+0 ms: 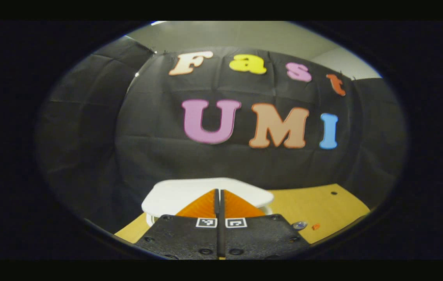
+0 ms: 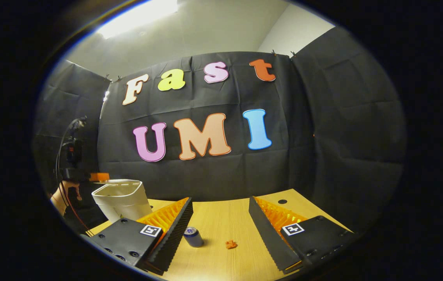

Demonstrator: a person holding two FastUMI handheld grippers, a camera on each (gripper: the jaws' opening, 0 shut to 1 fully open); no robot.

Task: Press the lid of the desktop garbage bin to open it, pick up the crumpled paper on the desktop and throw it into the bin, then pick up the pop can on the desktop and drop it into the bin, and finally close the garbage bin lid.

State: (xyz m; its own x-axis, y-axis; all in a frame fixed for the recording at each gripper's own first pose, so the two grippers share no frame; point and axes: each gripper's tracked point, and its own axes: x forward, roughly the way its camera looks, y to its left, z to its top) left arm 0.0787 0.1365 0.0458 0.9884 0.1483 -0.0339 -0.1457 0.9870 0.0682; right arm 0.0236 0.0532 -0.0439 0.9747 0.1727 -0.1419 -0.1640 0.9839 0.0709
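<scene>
The garbage bin, white with a flat lid, stands at the left of the wooden desktop in the right gripper view, with the black booth cloth behind it. In that view the right gripper is nearest, its fingers spread wide and holding nothing. Between them, on the desktop, lies the pop can on its side, close by the left finger; the small orange crumpled paper lies just to the right of it, apart from it. Farther left, beside the bin, the left gripper and the person's hand holding it are seen over the lid.

In the left gripper view that gripper's fingers are brought together with no gap between them, their tips over the lid; whether they touch it cannot be told. To the right on the desktop lie the can and the paper, small and well apart from the bin.
</scene>
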